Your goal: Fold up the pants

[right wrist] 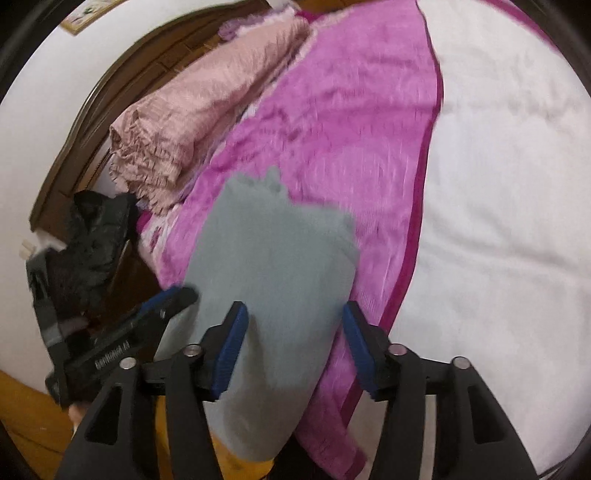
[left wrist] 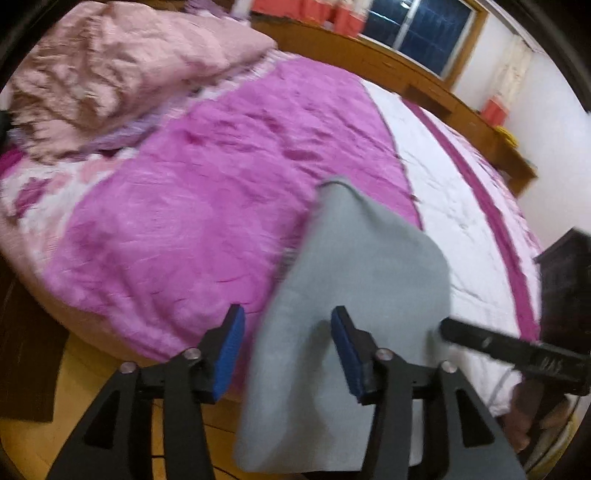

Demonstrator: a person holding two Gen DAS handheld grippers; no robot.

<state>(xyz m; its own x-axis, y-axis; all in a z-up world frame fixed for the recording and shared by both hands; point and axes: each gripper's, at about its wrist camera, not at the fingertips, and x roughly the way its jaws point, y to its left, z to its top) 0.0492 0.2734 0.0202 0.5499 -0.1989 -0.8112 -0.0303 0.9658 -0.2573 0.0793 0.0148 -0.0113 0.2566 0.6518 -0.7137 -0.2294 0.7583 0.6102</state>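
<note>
Even indoor light, moderately bright; window (left wrist: 417, 33) dark. Motion blur across bedspread (left wrist: 221, 177). Heavy fisheye curvature, black vignette at corners.

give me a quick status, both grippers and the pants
Left gripper open, fingers astride grey pants. Right gripper open, same cloth between. Pants lie on pink bedspread, hanging over its near edge. Nothing in the way.

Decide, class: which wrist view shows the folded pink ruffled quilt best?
The right wrist view: the pink ruffled quilt shows its frilled edge and folded layers clearly. The left wrist view shows it blurred, frills unreadable.
</note>
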